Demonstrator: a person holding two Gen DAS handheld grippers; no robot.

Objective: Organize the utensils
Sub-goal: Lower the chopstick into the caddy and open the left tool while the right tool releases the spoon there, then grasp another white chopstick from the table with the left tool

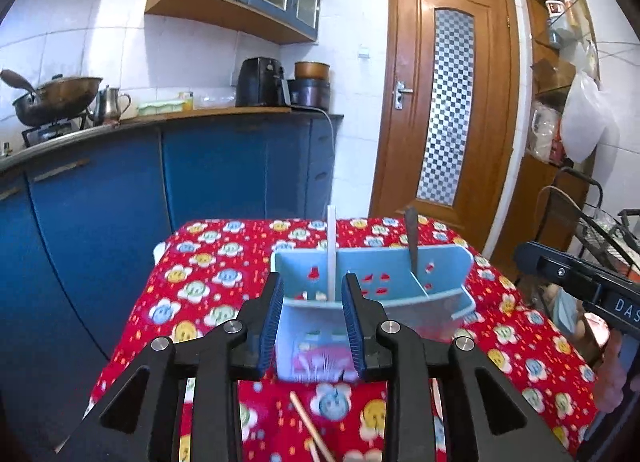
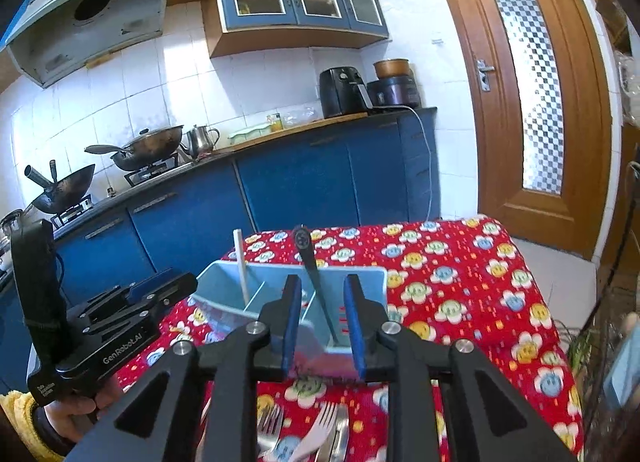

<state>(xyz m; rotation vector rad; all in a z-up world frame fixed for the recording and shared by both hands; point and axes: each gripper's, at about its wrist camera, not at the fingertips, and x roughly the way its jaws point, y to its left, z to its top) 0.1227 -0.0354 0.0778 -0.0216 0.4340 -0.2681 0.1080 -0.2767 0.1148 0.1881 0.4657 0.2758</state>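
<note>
Pale-blue divided utensil holder [image 1: 372, 282] with white stick [image 1: 331, 254] and dark handle [image 2: 314, 274]; both hand-held grippers [image 1: 312, 326] [image 2: 322, 326] apart, empty.

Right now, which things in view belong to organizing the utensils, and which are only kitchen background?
Job:
- blue utensil caddy
- white stick and dark-handled utensil standing in it
- forks and chopstick on the tablecloth
- left gripper, right gripper, both open

Background:
- woks
- kettle
- air fryer
- door
</note>
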